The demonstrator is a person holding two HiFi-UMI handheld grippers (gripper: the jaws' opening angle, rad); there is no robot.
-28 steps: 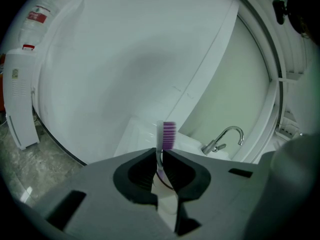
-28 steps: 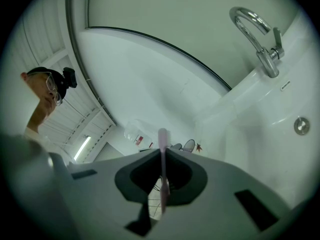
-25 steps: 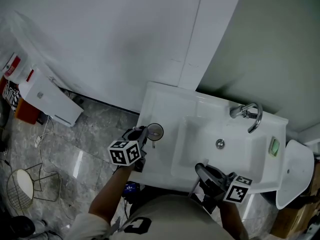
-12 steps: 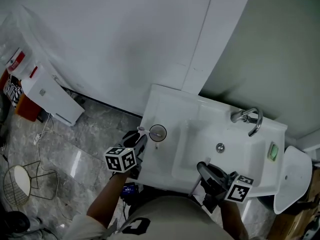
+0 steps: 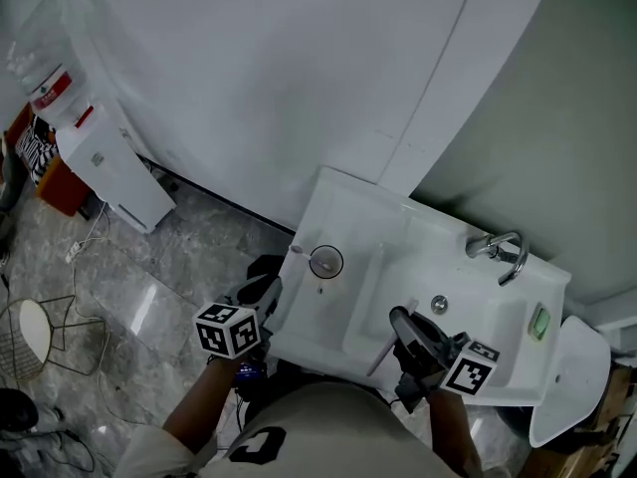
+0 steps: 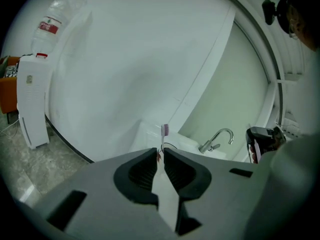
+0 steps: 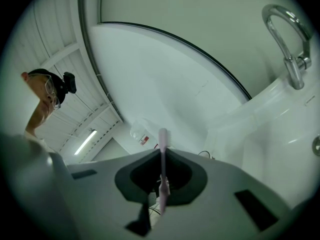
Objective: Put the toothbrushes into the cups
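Note:
A clear cup [image 5: 325, 261] stands on the left ledge of the white sink [image 5: 343, 207], with a purple-headed toothbrush [image 6: 164, 130] upright in it. My left gripper [image 5: 269, 287] hangs off the sink's front left edge, a short way back from the cup. Its jaws have just been closing and stand a narrow gap apart with nothing between them; in the left gripper view [image 6: 161, 156] the brush shows beyond the tips. My right gripper [image 5: 400, 319] is over the sink's front rim, shut on a pink toothbrush [image 7: 162, 159], whose handle [image 5: 380, 355] slants down toward me.
A chrome faucet [image 5: 498, 248] rises at the basin's back right, with the drain [image 5: 439, 304] below it and a green soap [image 5: 540, 321] at the far right. A water dispenser [image 5: 100, 157] and a wire stool [image 5: 30, 337] stand on the floor at left.
My left gripper has let go of the toothbrush in the cup and drawn back toward the lower left. The right gripper has shifted slightly with its pink toothbrush.

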